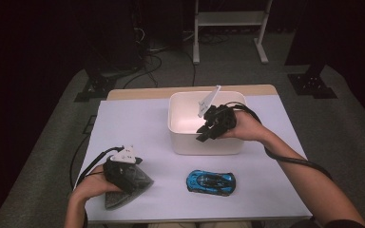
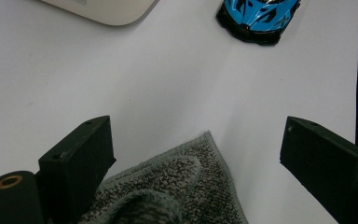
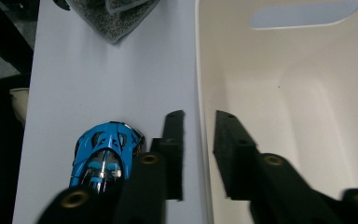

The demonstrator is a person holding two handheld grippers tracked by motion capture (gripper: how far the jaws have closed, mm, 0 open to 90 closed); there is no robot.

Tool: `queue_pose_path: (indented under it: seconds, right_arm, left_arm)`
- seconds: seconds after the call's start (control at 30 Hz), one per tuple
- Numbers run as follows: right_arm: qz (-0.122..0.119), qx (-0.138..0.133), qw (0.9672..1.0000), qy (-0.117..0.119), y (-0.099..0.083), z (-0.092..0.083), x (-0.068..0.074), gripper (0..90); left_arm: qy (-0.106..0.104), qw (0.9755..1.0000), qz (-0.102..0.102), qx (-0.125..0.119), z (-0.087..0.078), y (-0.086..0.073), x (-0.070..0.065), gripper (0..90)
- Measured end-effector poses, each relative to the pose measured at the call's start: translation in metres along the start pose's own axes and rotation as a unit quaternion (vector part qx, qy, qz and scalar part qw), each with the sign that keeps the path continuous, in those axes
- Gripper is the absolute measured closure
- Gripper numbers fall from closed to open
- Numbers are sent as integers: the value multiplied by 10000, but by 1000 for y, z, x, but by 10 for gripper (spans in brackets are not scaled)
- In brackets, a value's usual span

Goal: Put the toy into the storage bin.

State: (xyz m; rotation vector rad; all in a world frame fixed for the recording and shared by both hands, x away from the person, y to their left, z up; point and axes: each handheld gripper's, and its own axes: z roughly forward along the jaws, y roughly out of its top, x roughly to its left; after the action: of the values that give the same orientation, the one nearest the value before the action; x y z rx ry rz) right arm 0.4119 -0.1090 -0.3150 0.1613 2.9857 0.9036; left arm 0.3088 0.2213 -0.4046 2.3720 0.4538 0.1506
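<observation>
Near edge, left: the left gripper (image 1: 129, 167) rests over a crumpled grey cloth (image 1: 126, 189), its jaws standing wide apart. In the left gripper view the cloth (image 2: 177, 186) lies between the jaws and against the left one, with a clear gap to the right one, so nothing is pinched; the hand appears to park here, perhaps to keep the cloth in place.

Near edge, centre: a blue toy car (image 1: 211, 182) sits free on the white table (image 1: 138, 123), to the right of the cloth and just in front of the bin. No jaw touches it.

Middle: the white bin (image 1: 185, 142) stands open and looks empty inside, probably the destination for the loose items. The right gripper (image 1: 208, 129) reaches over its near wall. In the right gripper view the jaws straddle that wall (image 3: 199, 70), one outside and one inside, closed to their narrowest; the rim seems clamped, most likely to steady the bin, though pad contact is hard to confirm.

Relative to this right gripper, the car (image 3: 105, 151) lies just outside the bin, nearer the person.
</observation>
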Motion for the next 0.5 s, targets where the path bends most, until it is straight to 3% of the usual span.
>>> queue_pose_path:
  seconds: [0.1, 0.17, 0.5]
  right_arm:
    - [-53, 30, 10000, 27, 1, 2, 1, 774]
    - [-93, 34, 10000, -4, 2, 4, 1, 853]
    - [-51, -29, 10000, 71, 4, 5, 1, 861]
  left_arm:
    - [3, 10000, 9, -1, -1, 0, 0, 88]
    - [22, 10000, -14, -50, -2, 1, 0, 88]
    - [15, 10000, 6, -26, -4, -1, 1, 88]
